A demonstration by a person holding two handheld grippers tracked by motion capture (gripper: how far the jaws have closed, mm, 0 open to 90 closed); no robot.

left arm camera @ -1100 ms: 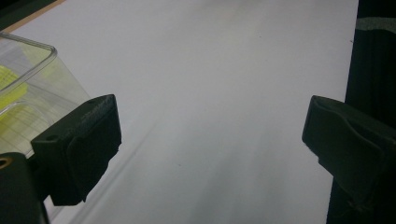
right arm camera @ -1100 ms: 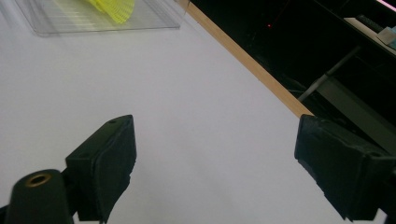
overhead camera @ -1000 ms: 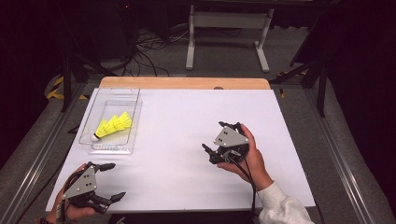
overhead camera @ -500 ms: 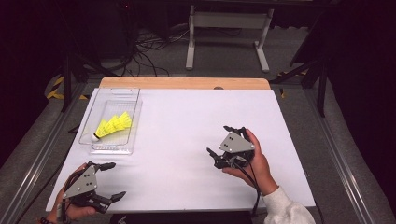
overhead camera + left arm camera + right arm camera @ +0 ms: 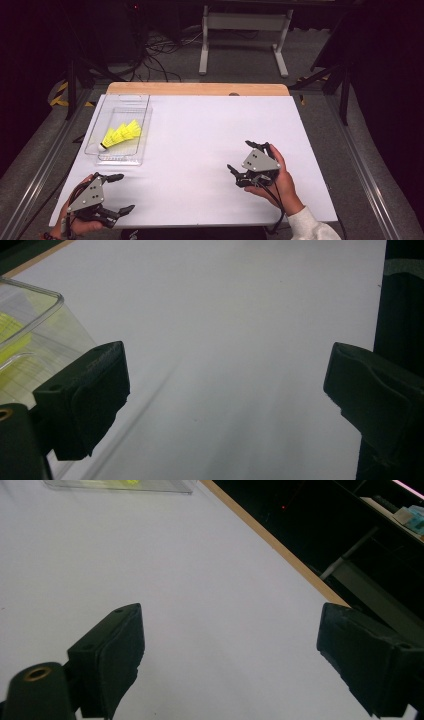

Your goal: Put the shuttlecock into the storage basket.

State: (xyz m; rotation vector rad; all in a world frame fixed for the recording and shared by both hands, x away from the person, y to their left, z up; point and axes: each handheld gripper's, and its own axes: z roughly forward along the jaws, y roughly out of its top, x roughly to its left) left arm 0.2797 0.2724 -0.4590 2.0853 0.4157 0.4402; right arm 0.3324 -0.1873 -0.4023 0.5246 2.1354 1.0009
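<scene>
Two grippers spread wide over the white table (image 5: 200, 140), nothing held.

Left gripper (image 5: 118, 192) hovered at the near left corner, jaws parted and empty, just short of the clear tray (image 5: 141, 125) where yellow shuttlecocks (image 5: 121, 135) lay. Right gripper (image 5: 244, 157) sat at the near right in the person's right hand (image 5: 279, 182), jaws likewise apart, well away from the tray.

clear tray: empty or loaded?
Loaded. The clear tray at the table's far left holds yellow shuttlecocks lying on their sides, white cork toward the near end. Exact count is hard to tell.
</scene>
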